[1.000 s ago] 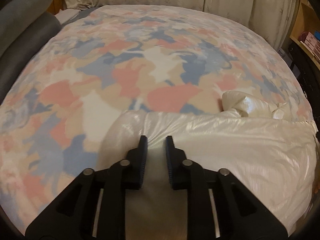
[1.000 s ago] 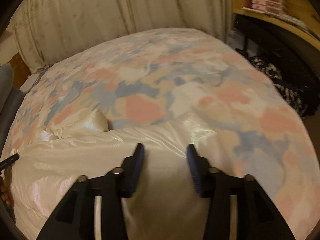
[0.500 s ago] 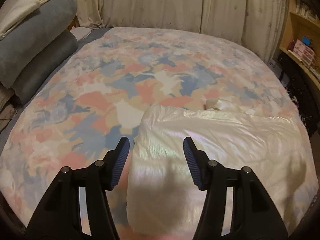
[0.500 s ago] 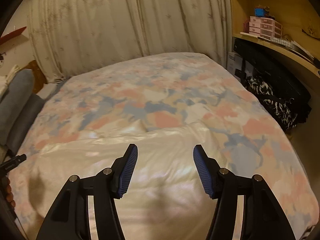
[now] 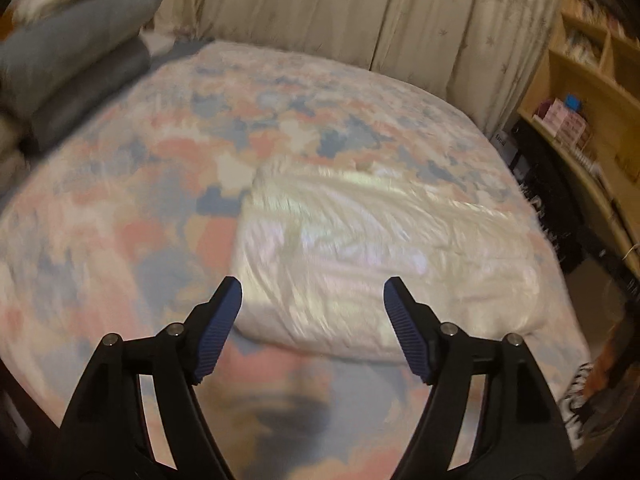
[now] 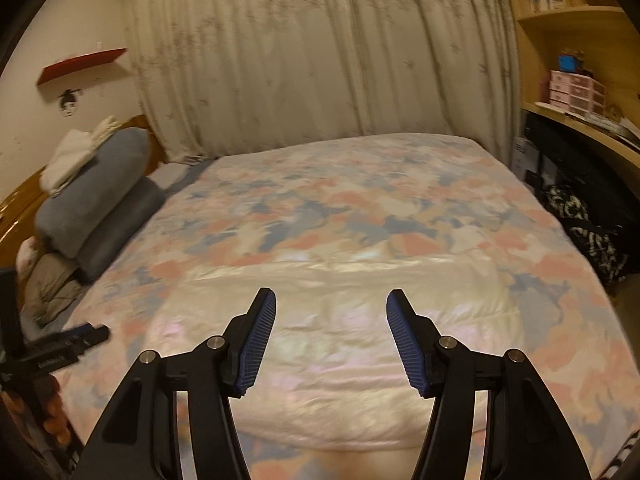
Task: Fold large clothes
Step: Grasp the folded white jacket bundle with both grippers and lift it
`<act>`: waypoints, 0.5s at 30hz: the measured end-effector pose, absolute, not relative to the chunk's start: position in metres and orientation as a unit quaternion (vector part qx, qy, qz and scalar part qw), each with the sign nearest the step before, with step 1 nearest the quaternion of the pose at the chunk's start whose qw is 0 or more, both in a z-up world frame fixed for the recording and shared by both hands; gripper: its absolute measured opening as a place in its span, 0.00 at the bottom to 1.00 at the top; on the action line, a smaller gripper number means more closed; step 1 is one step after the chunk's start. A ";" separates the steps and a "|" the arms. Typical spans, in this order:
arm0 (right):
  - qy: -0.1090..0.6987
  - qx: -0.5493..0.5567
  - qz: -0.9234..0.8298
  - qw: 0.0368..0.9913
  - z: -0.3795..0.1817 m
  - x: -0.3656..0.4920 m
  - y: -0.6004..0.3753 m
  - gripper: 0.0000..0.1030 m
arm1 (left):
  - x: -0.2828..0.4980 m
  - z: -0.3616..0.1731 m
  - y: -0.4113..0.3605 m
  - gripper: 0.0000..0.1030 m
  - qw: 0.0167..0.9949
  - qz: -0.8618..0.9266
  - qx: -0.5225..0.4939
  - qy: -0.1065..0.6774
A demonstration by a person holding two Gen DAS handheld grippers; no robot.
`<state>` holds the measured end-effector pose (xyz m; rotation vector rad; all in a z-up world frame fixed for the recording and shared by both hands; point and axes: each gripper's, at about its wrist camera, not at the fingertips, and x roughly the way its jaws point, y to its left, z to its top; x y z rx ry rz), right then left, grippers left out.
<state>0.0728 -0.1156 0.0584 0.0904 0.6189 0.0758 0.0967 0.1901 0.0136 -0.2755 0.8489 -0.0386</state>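
A shiny cream-white garment point(image 5: 380, 256) lies folded into a broad rectangle on the patterned bedspread point(image 5: 132, 208); it also shows in the right wrist view point(image 6: 332, 328). My left gripper point(image 5: 312, 312) is open and empty, held above the garment's near left corner. My right gripper point(image 6: 331, 320) is open and empty, held above the garment's near edge. The left gripper's body point(image 6: 60, 350) shows at the left edge of the right wrist view.
Rolled grey-blue bedding point(image 6: 96, 200) with white cloth on top is stacked at the head of the bed on the left. Curtains point(image 6: 320, 60) hang behind the bed. A wooden shelf unit point(image 6: 580, 92) and dark bags point(image 6: 584, 220) stand along the right side.
Both grippers let go of the garment, opened wide and pulled back and up from the bed. The garment now lies flat and folded.
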 end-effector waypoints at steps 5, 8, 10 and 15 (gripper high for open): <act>0.306 0.057 0.063 0.948 0.035 0.039 -0.077 0.57 | 0.072 -0.030 0.206 0.73 0.870 -0.044 -0.241 0.427; 0.314 0.052 0.071 0.945 0.009 0.030 -0.063 0.56 | 0.069 -0.070 0.212 0.77 0.837 -0.083 -0.304 0.447; 0.324 0.052 0.079 0.941 -0.010 0.028 -0.057 0.56 | 0.069 -0.094 0.215 0.77 0.820 -0.090 -0.333 0.456; 0.348 0.070 0.099 0.930 -0.054 0.037 -0.055 0.51 | 0.076 -0.141 0.214 0.77 0.812 -0.081 -0.360 0.453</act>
